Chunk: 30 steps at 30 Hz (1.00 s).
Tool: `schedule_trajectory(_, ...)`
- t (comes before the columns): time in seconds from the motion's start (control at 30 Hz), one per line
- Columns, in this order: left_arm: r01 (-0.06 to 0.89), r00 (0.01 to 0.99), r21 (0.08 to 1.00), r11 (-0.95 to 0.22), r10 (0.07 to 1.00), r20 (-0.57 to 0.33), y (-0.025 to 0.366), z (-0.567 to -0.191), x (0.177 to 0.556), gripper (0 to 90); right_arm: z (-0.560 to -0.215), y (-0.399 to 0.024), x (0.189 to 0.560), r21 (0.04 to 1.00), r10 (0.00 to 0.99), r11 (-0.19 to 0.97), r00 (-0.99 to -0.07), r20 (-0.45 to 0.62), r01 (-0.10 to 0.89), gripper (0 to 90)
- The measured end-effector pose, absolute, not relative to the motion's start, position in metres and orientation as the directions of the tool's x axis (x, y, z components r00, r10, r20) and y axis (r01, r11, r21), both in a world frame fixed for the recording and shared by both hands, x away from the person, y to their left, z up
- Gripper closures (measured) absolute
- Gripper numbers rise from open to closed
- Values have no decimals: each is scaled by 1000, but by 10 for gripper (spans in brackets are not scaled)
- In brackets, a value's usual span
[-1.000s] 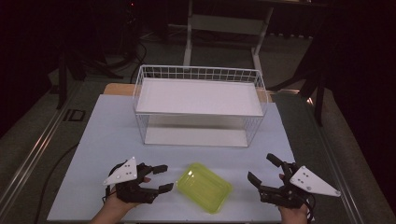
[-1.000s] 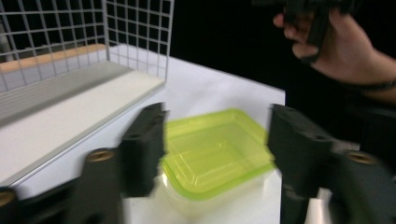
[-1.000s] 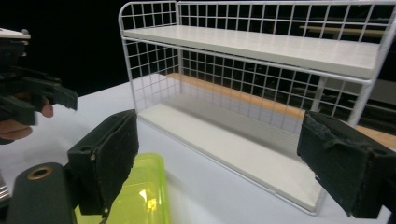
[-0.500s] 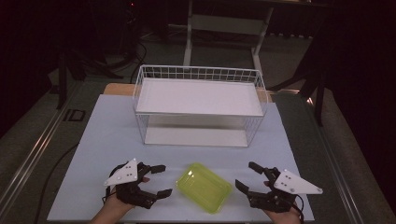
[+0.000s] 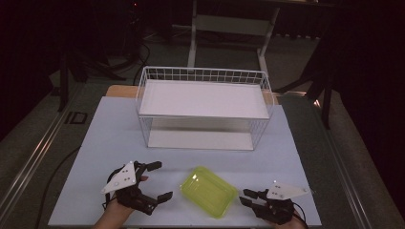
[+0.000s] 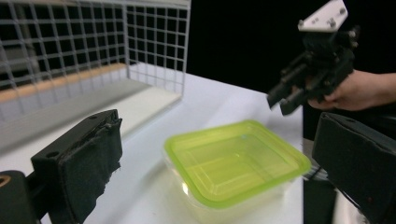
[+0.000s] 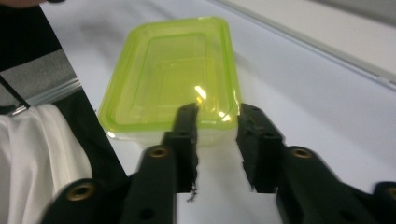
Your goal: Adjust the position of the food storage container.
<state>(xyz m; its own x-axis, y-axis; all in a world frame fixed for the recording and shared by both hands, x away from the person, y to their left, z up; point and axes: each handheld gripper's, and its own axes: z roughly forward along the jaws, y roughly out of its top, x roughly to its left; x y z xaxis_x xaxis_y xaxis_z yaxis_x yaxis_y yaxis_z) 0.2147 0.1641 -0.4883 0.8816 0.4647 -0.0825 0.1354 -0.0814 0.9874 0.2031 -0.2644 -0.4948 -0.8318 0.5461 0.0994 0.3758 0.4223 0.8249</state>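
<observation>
Green lidded container [image 5: 208, 191] lying flat on the table [image 5: 105, 138], on the person's side of the white wire rack [image 5: 204, 105] and well apart from it, not yet gripped or lifted. By these views the work appears to be at its start: everything from the grasp onward is left.

Left gripper [image 5: 156, 181], to the left of the container and near it, jaws spread wide and aimed at its short side; the gripper's own view looks between its two pads [image 6: 88, 158] at the lid.

Right gripper [image 5: 244, 197], just beside the container's right corner, held low over the table, jaws narrowly parted with nothing between them; fingertips [image 7: 187, 122] close to the rim, contact uncertain.
</observation>
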Motion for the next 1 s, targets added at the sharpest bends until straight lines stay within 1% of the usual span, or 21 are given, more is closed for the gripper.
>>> schedule_trajectory(0.03,135,882,987,-81,465,-83,164,-488,215,25,-496,-263,203,819,546,433,-832,94,377,771)
schedule_trajectory(0.07,129,878,989,-75,473,-78,166,-487,214,25,-498,-262,203,809,543,448,-835,93,381,811)
schedule_trajectory(0.17,121,874,991,-66,480,-75,168,-485,214,25,-506,-258,206,778,538,481,-837,102,404,871)
schedule_trajectory(0.2,121,874,991,-66,480,-75,168,-485,214,25,-506,-258,206,778,538,481,-837,102,404,871)
schedule_trajectory(0.23,116,872,991,-68,485,-69,168,-484,214,26,-509,-257,206,760,537,499,-837,106,417,893)
schedule_trajectory(0.4,115,874,990,-76,482,-64,167,-485,214,25,-519,-252,209,701,554,558,-829,83,443,897)
schedule_trajectory(0.53,116,876,990,-76,478,-66,165,-485,215,25,-524,-244,213,678,544,576,-833,99,457,897)
schedule_trajectory(0.6,117,878,990,-81,475,-65,165,-487,215,25,-526,-241,217,671,550,559,-823,141,488,897)
schedule_trajectory(0.67,123,880,989,-86,471,-69,164,-488,215,26,-529,-238,221,666,552,552,-818,160,502,897)
schedule_trajectory(0.73,121,881,989,-86,469,-67,164,-488,214,26,-531,-235,224,663,551,561,-821,149,496,897)
schedule_trajectory(0.93,117,877,990,-80,477,-65,166,-487,214,26,-531,-230,237,676,565,530,-808,169,512,898)
schedule_trajectory(1.0,119,876,990,-79,477,-67,166,-487,214,25,-531,-228,241,679,570,536,-809,148,502,897)
